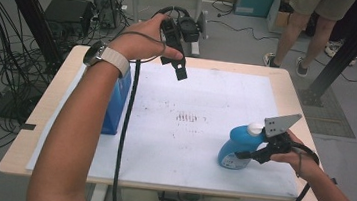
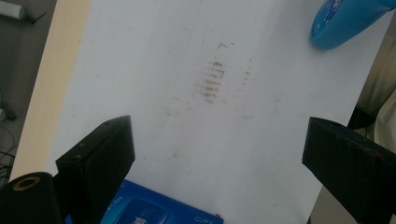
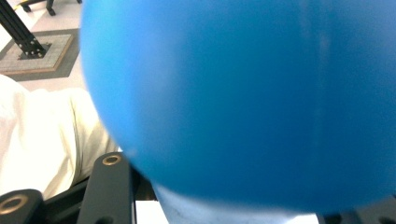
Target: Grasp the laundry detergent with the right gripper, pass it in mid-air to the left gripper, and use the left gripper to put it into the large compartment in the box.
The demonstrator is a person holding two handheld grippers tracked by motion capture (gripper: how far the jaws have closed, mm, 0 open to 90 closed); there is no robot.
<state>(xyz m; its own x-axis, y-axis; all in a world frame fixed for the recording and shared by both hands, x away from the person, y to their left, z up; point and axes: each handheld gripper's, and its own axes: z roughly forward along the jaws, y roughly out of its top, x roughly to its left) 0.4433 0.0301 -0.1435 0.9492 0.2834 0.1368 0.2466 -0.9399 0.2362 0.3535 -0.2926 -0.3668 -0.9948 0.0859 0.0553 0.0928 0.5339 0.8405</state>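
The right gripper [image 1: 254, 151] is clamped on the blue bottle [image 1: 234, 146], which stands upright on the white sheet [image 1: 201, 148] near the sheet's front right corner. The left gripper [image 1: 177, 65] hangs with its jaws wide and nothing between them above the sheet's far left part, well apart from the bottle, with the blue box [image 1: 115, 106] at the sheet's left edge below that forearm.

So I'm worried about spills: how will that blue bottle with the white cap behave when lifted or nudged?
The blue bottle looks like rigid, smooth plastic, so it may slip a little in the right gripper clamped on it. Its rounded body and narrower top suggest it could tip if pushed high up. Its fill level can't be seen.
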